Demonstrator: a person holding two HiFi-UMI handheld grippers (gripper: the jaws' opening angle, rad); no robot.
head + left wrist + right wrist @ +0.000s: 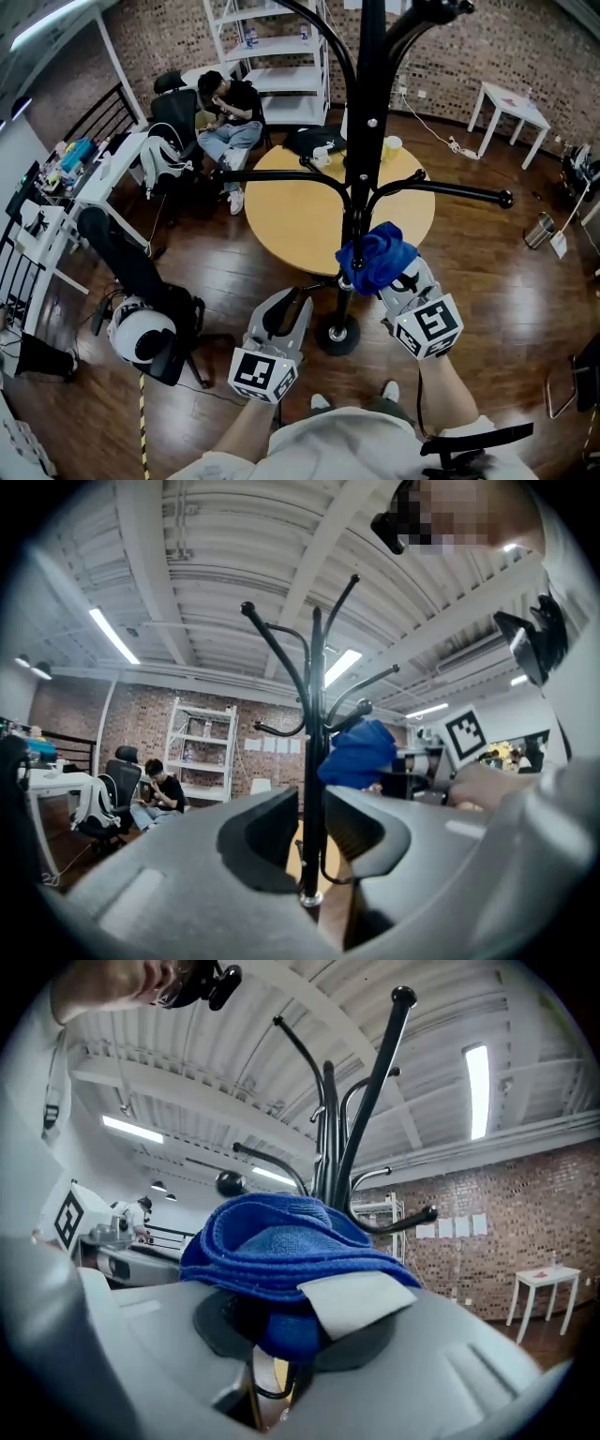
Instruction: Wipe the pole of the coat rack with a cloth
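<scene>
My right gripper (398,277) has its jaws clamped on the blue cloth (378,253), which presses against the lower part of the coat rack's pole (364,141), just above the base (337,334). My left gripper (298,302) sits near, left of the pole, jaws slightly apart and empty. To wipe well, I'd hold the cloth firmly on the pole and slide along its length, using the left gripper to steady the rack if it rocks.
</scene>
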